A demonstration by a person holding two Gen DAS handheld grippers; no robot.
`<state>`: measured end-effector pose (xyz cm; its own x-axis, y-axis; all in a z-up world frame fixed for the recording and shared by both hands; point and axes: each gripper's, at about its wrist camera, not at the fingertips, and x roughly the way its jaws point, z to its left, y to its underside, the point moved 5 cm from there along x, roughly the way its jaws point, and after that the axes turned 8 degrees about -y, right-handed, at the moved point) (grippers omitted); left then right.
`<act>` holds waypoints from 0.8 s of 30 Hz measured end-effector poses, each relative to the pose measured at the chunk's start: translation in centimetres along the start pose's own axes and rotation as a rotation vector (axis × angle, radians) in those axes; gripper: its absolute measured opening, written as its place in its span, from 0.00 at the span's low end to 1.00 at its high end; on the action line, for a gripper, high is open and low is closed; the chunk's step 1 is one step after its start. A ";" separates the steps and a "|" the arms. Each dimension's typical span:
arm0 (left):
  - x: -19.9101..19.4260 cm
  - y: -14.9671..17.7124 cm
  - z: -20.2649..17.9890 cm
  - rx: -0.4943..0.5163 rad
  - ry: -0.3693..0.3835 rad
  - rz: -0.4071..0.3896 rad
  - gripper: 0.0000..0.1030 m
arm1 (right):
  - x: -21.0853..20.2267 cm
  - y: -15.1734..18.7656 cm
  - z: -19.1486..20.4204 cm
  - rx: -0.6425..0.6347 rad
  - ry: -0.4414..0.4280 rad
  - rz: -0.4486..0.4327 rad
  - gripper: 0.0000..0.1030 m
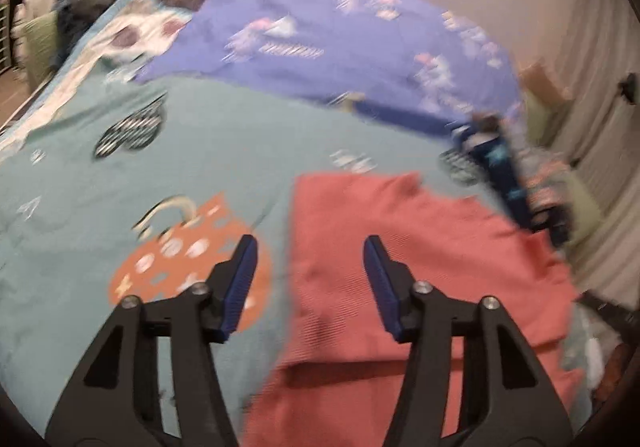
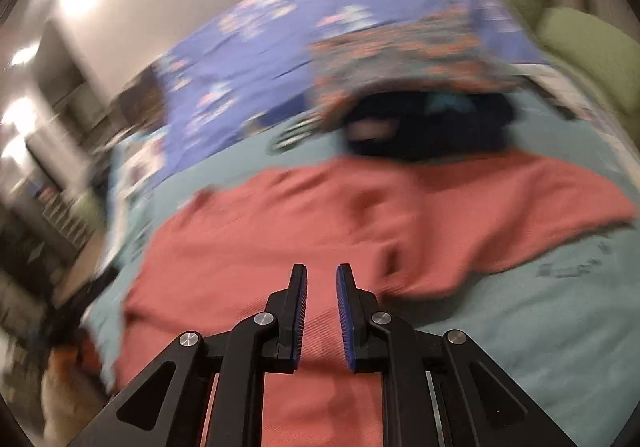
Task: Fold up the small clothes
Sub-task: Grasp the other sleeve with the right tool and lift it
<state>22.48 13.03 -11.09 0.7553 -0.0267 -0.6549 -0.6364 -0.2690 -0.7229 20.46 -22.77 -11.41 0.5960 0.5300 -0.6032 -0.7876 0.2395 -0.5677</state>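
A coral-red garment (image 1: 400, 259) lies spread on the teal bedsheet (image 1: 224, 151); it also shows in the right wrist view (image 2: 320, 223). My left gripper (image 1: 310, 247) is open and empty, hovering over the garment's left edge. My right gripper (image 2: 321, 275) is open with a narrow gap and empty, above the near part of the garment. Both views are motion-blurred.
A purple patterned blanket (image 1: 340, 39) covers the far side of the bed. A dark blue garment (image 2: 432, 127) and a patterned orange-grey cloth (image 2: 400, 55) lie beyond the red one. Green cushions (image 2: 592, 47) sit at the right, furniture (image 1: 16, 19) at the left.
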 end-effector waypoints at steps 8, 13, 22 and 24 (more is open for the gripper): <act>6.4 3.3 -2.0 0.160 -0.117 0.208 0.47 | 5.5 3.7 -2.7 0.087 0.016 0.189 0.08; 3.8 2.5 -1.5 0.143 -0.113 0.140 0.47 | 0.6 2.9 -5.1 0.188 -0.055 0.077 0.28; 0.6 2.5 -7.8 0.233 0.009 0.085 0.47 | -8.7 1.0 -22.7 0.674 0.104 -0.232 0.51; 0.7 3.1 -8.6 0.246 0.010 0.095 0.47 | -8.6 0.0 -25.3 0.747 0.091 -0.271 0.55</act>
<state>22.44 3.90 -11.88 0.6912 -0.0506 -0.7209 -0.7224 -0.0230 -0.6911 19.29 -47.97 -20.37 0.7669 0.3146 -0.5594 -0.4907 0.8492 -0.1951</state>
